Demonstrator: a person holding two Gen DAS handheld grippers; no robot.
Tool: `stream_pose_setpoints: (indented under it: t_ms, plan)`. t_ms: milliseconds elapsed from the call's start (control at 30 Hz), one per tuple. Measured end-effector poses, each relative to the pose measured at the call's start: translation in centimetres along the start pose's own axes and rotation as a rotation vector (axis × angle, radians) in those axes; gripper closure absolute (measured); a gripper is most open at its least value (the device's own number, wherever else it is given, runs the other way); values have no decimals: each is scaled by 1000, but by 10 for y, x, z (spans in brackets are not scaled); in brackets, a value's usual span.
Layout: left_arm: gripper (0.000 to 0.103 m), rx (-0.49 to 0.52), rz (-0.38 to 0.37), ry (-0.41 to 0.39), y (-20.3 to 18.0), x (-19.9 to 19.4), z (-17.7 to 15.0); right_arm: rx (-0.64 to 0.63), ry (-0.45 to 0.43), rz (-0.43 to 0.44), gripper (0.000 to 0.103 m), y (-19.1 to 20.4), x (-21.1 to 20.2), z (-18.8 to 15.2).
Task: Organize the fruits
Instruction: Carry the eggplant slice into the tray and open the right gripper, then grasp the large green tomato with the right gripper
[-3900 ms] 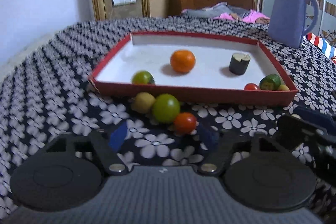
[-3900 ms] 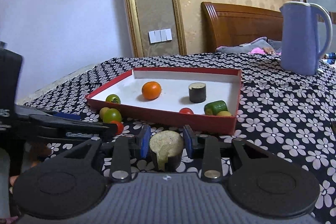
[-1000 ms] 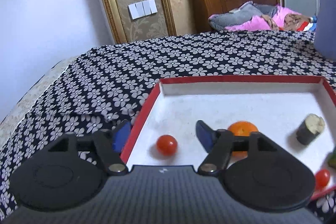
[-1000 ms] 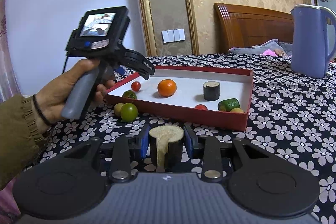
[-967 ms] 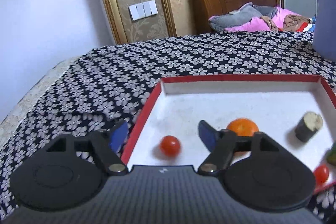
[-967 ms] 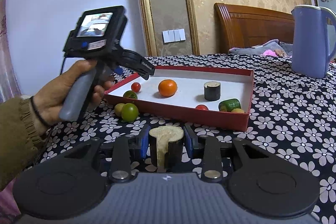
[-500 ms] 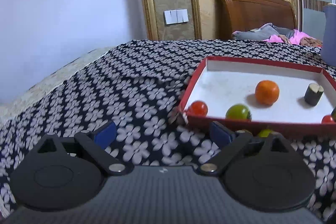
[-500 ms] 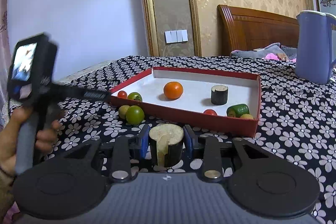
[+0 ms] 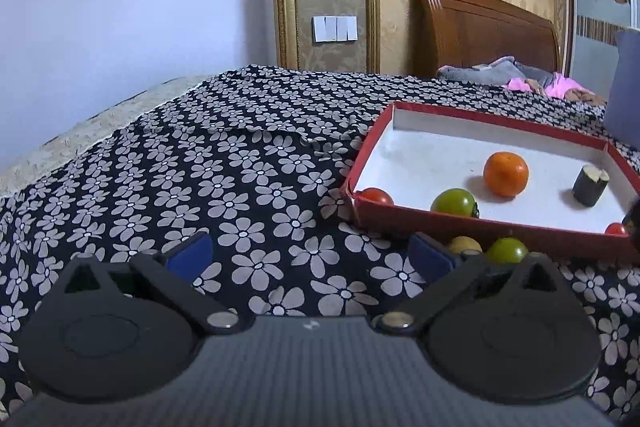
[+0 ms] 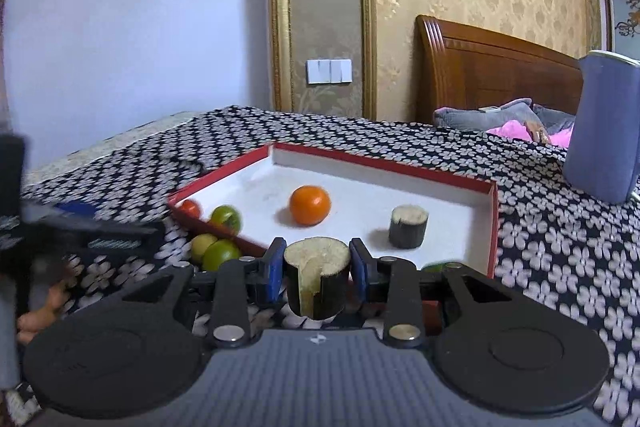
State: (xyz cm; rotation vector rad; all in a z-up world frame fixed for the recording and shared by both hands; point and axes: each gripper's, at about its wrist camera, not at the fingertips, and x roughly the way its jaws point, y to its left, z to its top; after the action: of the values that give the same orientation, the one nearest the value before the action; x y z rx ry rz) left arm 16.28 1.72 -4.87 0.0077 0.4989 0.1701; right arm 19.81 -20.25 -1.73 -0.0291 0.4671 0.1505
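Note:
A red tray (image 9: 472,225) with a white floor holds an orange (image 9: 505,173), a green tomato (image 9: 455,202), a red tomato (image 9: 376,195) and a dark eggplant piece (image 9: 590,185). A yellow fruit (image 9: 464,245) and a green fruit (image 9: 507,249) lie on the cloth before it. My left gripper (image 9: 308,255) is open and empty, low over the cloth left of the tray. My right gripper (image 10: 318,269) is shut on an eggplant chunk (image 10: 318,277) just in front of the tray (image 10: 494,223). The left gripper (image 10: 92,227) shows blurred at the left of the right wrist view.
A blue jug (image 10: 604,127) stands on the flowered cloth (image 9: 240,167) right of the tray. A wooden headboard (image 10: 488,75) and a pile of clothes (image 10: 512,119) are behind. The table's left edge (image 9: 80,139) runs along the wall.
My left gripper has pulled back from the tray and lowered to the left, empty, leaving the red tomato in the tray. My right gripper has moved closer to the tray with the eggplant chunk.

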Motion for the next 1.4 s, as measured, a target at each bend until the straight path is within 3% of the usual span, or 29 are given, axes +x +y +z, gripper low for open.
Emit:
stream_pose_setpoints:
  t_ms: [533,700,800,933,1067,1400]
  plan:
    - [0,-17,-10,0,2,-2,0,131,44,-180,69,-45,104,44]
    - [0,-45,9,-2,6,-4,0,159,49,-180,64,-46,95,39]
    - [0,-90,35,5,13,-3,1,113,42,-134,64,-31,70,32]
    - [0,-185,52,13,30,-2,3,43,55,27,65,1,35,13]
    - [0,-264,58,30,43,1,3,-13,89,136,65,34,24,-6]
    - [0,-287,47,55,49,2,1,-87,170,155,65,73,59,-12]
